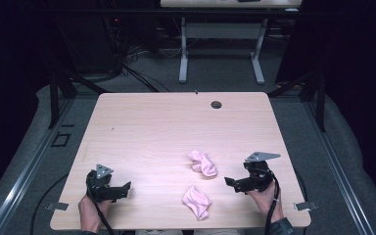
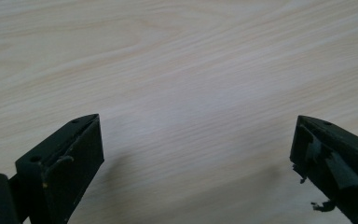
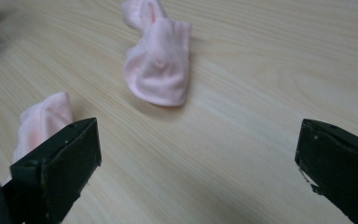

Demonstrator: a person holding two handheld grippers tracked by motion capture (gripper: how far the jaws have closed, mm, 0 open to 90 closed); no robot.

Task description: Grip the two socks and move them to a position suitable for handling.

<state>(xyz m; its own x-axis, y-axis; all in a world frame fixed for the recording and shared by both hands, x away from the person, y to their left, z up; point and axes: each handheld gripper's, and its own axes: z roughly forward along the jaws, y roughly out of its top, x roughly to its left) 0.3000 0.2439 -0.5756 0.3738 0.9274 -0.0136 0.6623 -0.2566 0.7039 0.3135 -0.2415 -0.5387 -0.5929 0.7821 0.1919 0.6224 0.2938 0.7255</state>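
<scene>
High view: we hover both grippers, left (image 1: 126, 187) and right (image 1: 229, 182), wide open, empty; next, reach the socks (image 1: 202, 163) ahead of our right.

Lab: cable tangle (image 1: 122, 61), black frame (image 1: 58, 88)

A pale wooden table with rounded corners (image 1: 142, 127) stands on grey carpet (image 1: 220, 73), a small dark round grommet (image 1: 216, 104) set near its 12 o'clock edge. Beyond, at 12 o'clock, stands a second light-topped desk on white metal legs (image 1: 183, 54). At 10 o'clock lie what seem to be tangled black cables (image 1: 122, 61). The surroundings are dim.
</scene>
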